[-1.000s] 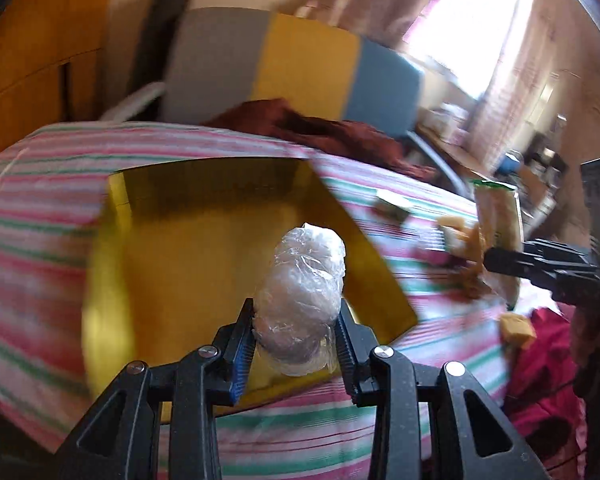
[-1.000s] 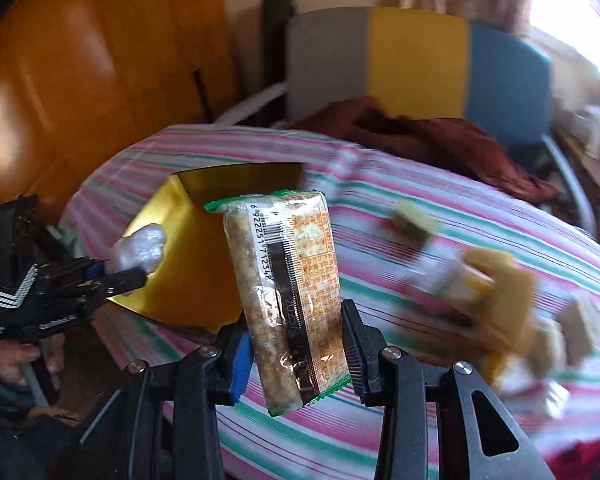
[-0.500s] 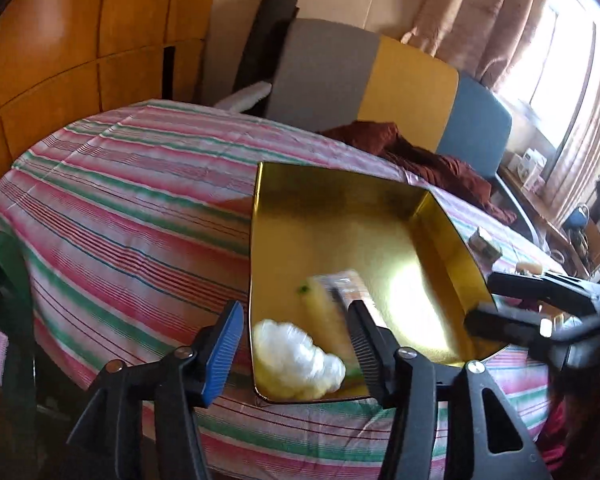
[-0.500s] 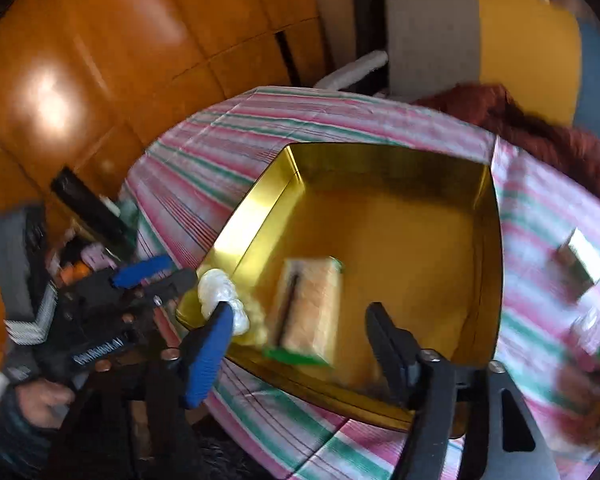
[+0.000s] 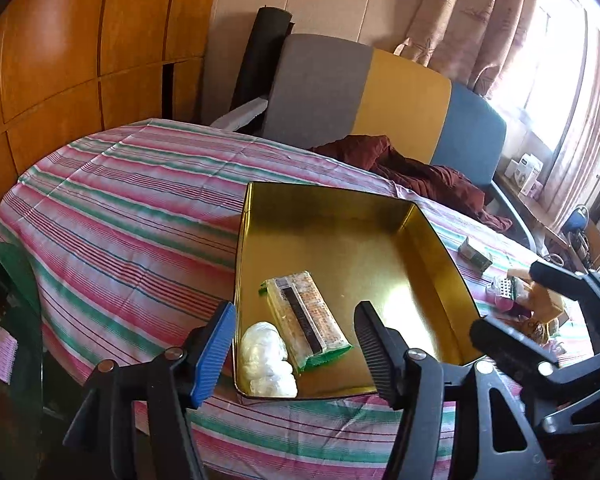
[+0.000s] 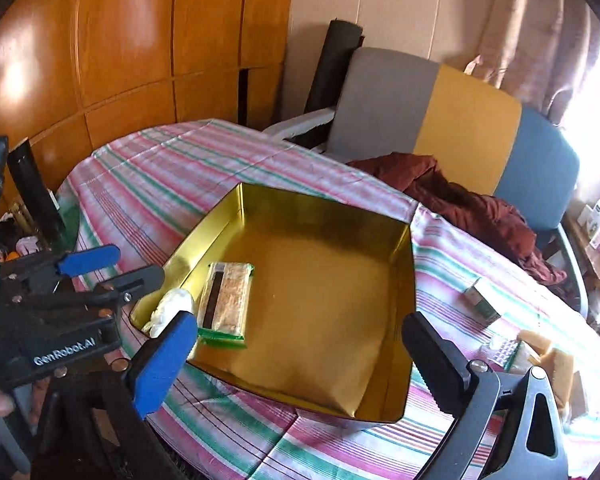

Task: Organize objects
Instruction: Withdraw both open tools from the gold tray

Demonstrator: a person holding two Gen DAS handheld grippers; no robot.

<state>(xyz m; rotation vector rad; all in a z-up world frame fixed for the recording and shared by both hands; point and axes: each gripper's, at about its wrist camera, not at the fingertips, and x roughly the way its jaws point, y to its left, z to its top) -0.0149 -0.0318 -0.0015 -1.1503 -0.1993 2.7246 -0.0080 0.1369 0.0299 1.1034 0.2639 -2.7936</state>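
A gold tin tray [image 5: 380, 240] [image 6: 340, 368] sits on the striped tablecloth. In its near left corner lie a clear plastic-wrapped ball [image 5: 267, 354] [image 6: 169, 309] and a cracker packet with a green edge [image 5: 306, 314] [image 6: 226, 300], side by side. My left gripper [image 5: 294, 344] is open and empty just above and before that corner; it also shows in the right wrist view [image 6: 112, 266]. My right gripper [image 6: 300, 350] is open and empty above the tray's near edge; it shows at the right in the left wrist view [image 5: 512, 304].
More small snacks lie on the cloth right of the tray: a small green box [image 5: 475, 255] [image 6: 483, 303] and a cluster of yellow packets [image 6: 548, 360]. A grey, yellow and blue chair [image 5: 380, 96] with a dark red cloth [image 5: 420, 172] stands behind the table.
Both grippers have opened and dropped their loads into the tray: the left let go of the wrapped ball, the right the cracker packet. Both have pulled back and up.
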